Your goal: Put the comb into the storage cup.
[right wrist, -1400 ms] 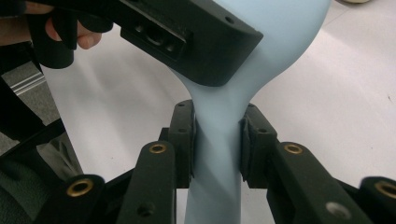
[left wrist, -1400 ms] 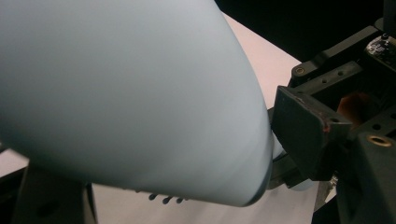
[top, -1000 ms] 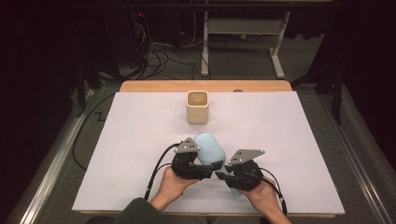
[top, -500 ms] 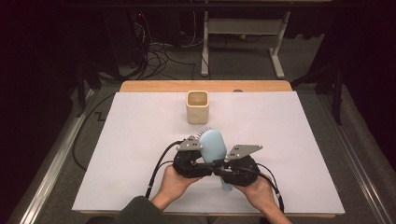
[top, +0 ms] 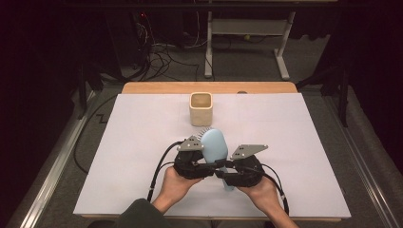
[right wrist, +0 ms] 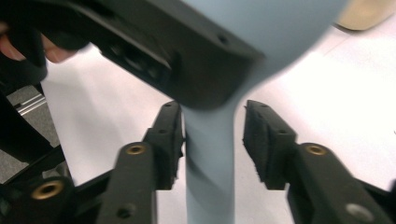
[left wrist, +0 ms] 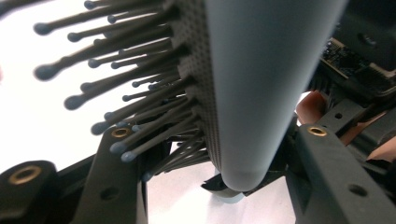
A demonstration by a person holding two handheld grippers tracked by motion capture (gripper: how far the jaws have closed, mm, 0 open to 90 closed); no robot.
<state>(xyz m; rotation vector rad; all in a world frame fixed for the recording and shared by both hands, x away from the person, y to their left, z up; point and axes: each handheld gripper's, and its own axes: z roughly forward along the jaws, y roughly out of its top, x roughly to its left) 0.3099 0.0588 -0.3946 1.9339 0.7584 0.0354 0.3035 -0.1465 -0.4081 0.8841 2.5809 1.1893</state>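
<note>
Since a second ago both grippers have drawn together and the light blue hairbrush (top: 216,147) has turned so its head reaches farther toward the beige cup (top: 201,108). The left gripper (left wrist: 205,154) has its jaws on either side of the brush head, bristles against one; whether they pinch cannot be told. The right gripper (right wrist: 212,140) has its jaws spread around the handle, one pad touching. The handle's end is cut off. The brush lies lengthwise over the white table cover (top: 304,142), away from the person.

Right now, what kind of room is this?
Probably a lab or recording workshop: a table covered in white, tangled cables on the floor behind, a desk frame, and dark curtains around.
</note>
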